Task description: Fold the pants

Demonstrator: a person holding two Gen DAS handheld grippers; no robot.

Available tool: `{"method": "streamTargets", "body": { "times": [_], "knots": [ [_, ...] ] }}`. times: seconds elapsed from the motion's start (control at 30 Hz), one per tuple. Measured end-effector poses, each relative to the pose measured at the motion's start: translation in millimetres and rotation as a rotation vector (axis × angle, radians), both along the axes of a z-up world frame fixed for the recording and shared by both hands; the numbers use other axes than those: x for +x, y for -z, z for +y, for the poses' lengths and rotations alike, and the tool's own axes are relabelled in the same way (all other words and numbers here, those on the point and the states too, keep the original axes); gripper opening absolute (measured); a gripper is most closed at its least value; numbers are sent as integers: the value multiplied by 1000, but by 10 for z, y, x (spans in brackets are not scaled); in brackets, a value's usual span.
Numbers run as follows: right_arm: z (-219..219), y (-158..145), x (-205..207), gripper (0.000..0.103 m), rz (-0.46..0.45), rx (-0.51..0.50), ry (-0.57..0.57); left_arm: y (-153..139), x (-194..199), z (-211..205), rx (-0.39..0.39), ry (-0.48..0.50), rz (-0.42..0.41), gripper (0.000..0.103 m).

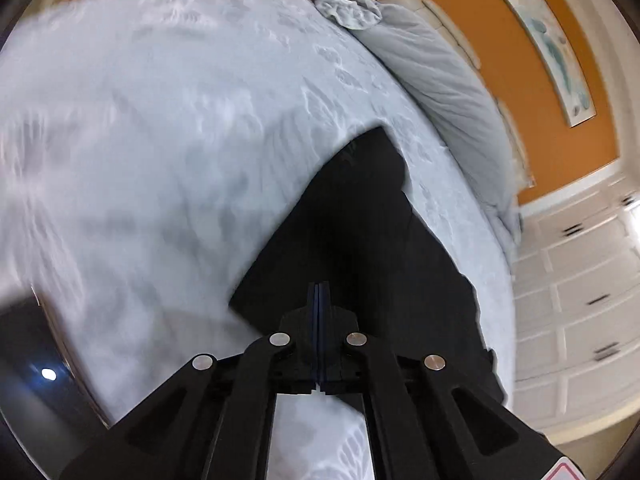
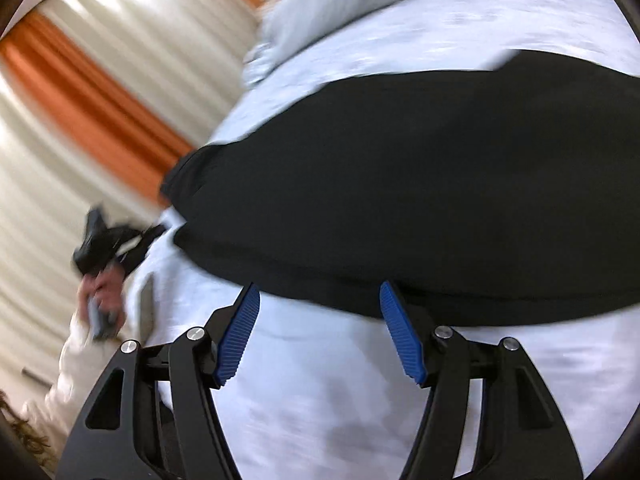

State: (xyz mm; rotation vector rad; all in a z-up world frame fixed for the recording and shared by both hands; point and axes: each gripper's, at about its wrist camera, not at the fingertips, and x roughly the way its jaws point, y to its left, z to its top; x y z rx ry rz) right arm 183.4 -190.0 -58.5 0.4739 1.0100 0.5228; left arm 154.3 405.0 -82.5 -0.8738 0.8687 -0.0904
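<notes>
Black pants [image 1: 352, 236] lie on a pale blue bed cover [image 1: 160, 140]. In the left wrist view my left gripper [image 1: 319, 286] has its blue pads pressed together on the near edge of the pants, which stretch away to a point. In the right wrist view the pants [image 2: 420, 184] lie as a broad black band across the bed. My right gripper [image 2: 318, 294] is open with its blue pads [image 2: 240, 332] apart, empty, at the near edge of the pants. The left gripper [image 2: 104, 244] shows at the far left in a hand.
A grey pillow [image 1: 448, 92] and a crumpled cloth [image 1: 352, 8] lie at the head of the bed. An orange wall with a framed picture [image 1: 552, 48] and white cabinets [image 1: 580, 288] stand to the right. Striped curtains [image 2: 80, 120] hang beyond the bed's edge.
</notes>
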Motion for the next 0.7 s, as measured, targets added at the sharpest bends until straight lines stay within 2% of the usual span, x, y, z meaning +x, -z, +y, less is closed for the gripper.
{"method": "streamTargets", "body": {
  "times": [0.03, 0.1, 0.13, 0.2, 0.23, 0.3, 0.37, 0.4, 0.5, 0.6, 0.7],
  "knots": [
    [-93, 13, -11, 61, 2, -3, 20, -24, -56, -46, -15, 0, -22, 5],
    [-424, -5, -8, 65, 4, -11, 80, -126, -130, -172, -19, -5, -53, 47],
    [-532, -28, -12, 66, -1, -18, 101, -153, -143, -226, -9, -32, -50, 76],
    [-727, -77, 10, 68, -6, -14, 132, -181, -101, -307, -9, -65, -42, 79],
    [-491, -2, -10, 68, -5, -9, 141, -148, -46, -346, -26, -67, -4, 79],
    [-551, 33, -97, 68, -8, 14, 167, -62, 22, -401, -77, -85, 36, 79],
    [-796, 39, -148, 68, -11, 24, 221, 27, 95, -456, -73, -92, 67, 79],
    [-1019, 68, -177, 68, 0, 24, 268, 72, 98, -512, -50, -105, 93, 79],
    [-1760, 84, -309, 68, 22, -17, 445, 54, 9, -658, -37, -111, 59, 79],
    [-2541, 45, -499, 68, 10, -104, 607, 51, -48, -800, -17, -121, 59, 79],
    [-3109, 60, -577, 68, 20, -159, 730, 87, -78, -920, 0, -152, 73, 79]
  ]
}}
